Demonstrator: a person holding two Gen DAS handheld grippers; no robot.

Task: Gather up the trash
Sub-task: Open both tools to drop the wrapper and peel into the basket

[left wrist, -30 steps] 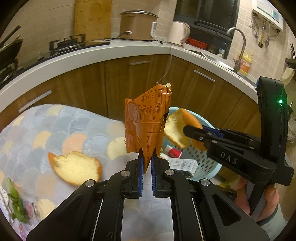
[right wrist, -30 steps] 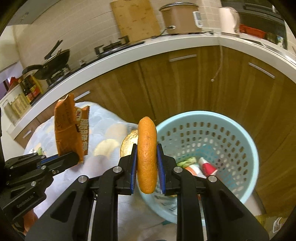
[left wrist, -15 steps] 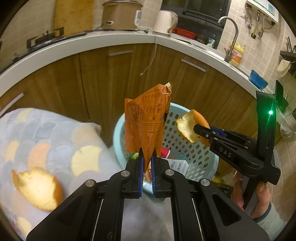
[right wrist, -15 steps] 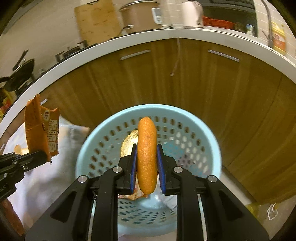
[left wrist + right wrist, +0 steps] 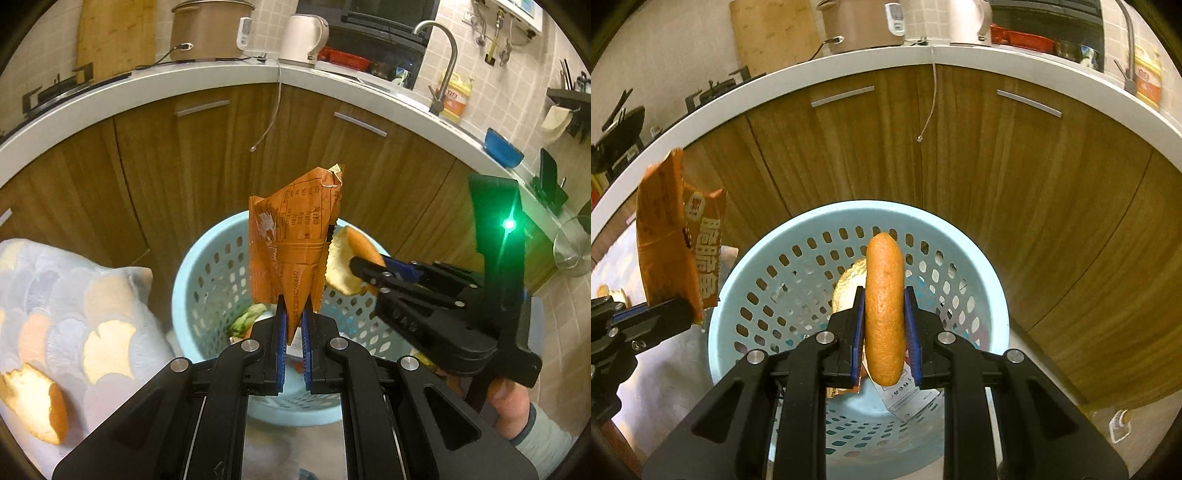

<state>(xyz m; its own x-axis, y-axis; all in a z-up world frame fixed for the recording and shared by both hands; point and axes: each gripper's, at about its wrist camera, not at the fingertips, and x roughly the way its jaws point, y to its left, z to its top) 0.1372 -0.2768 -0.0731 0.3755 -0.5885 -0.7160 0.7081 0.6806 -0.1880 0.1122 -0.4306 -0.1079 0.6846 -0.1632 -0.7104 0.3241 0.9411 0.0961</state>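
Two hand-held grippers above a pale blue perforated basket (image 5: pixel 993 295) on a kitchen floor, wooden cabinet doors behind. Left gripper (image 5: pixel 291 325) with jaws clenched on the bottom tip of an orange snack wrapper (image 5: pixel 291 251), standing upright over the basket's mouth in the left wrist view; from the right wrist view, seemingly at or just outside the left rim. Right gripper (image 5: pixel 884 328) with jaws clamped on a curved piece of orange peel (image 5: pixel 884 306), held edge-on, squarely over the basket's opening. Inside the basket: a scrap of green vegetable (image 5: pixel 247 319), a printed paper carton (image 5: pixel 905 397) and other litter, too hidden to name. On the left, a scallop-patterned cloth (image 5: pixel 74 295) with another piece of orange peel (image 5: pixel 37 402) lying on it, not yet collected.

Wrapper: very light, thin, crinkly film, likely slick; pinched at a folded corner, prone to flutter or cling to the pads on release, so probably best let go well inside the rim. Peel: light, leathery, slightly springy, gripped across its thickness; likely to drop cleanly once freed. Remaining peel on the cloth: best taken by a raised edge, since flat against soft fabric.
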